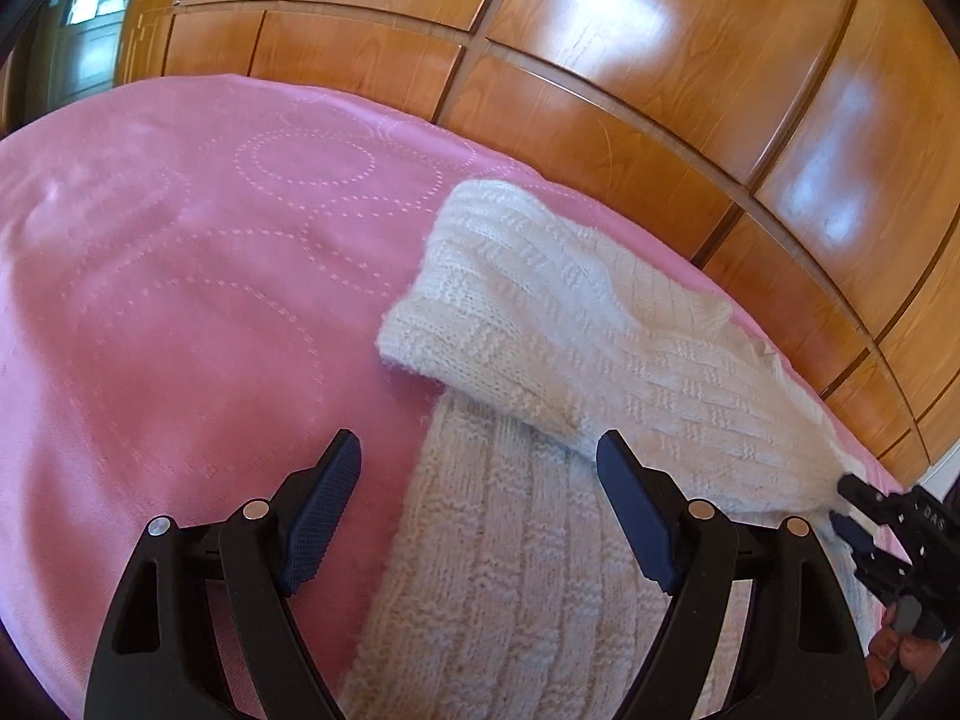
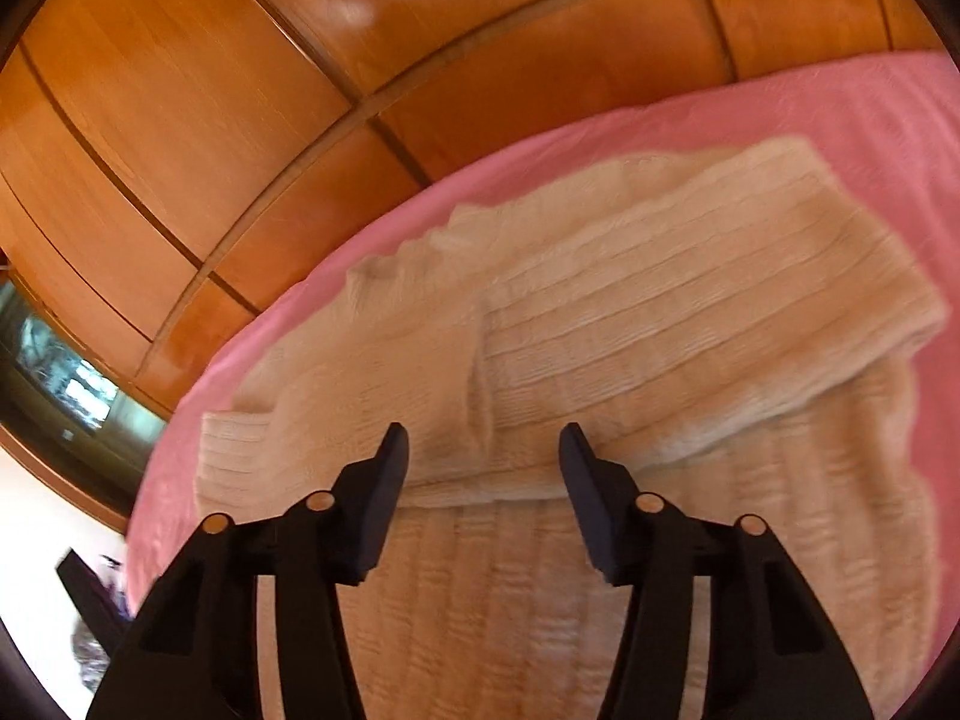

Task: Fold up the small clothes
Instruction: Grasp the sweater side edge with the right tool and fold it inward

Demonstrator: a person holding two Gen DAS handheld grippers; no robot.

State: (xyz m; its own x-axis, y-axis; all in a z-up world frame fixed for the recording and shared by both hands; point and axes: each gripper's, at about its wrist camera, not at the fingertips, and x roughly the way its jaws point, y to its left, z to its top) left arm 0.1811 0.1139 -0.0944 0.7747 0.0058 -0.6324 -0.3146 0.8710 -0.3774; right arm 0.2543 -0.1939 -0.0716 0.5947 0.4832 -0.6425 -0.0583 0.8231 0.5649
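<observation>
Right wrist: sweater [image 2: 600,312] beyond gripper [image 2: 483,438]

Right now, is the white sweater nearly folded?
Partly. The white knitted sweater lies on the pink bedspread, and one folded part already lies across its body. Nothing is in hand: the left gripper and right gripper are open above it, fingers apart. The lower body has not been folded up yet.

One white sweater [image 1: 576,324], two grippers
</observation>
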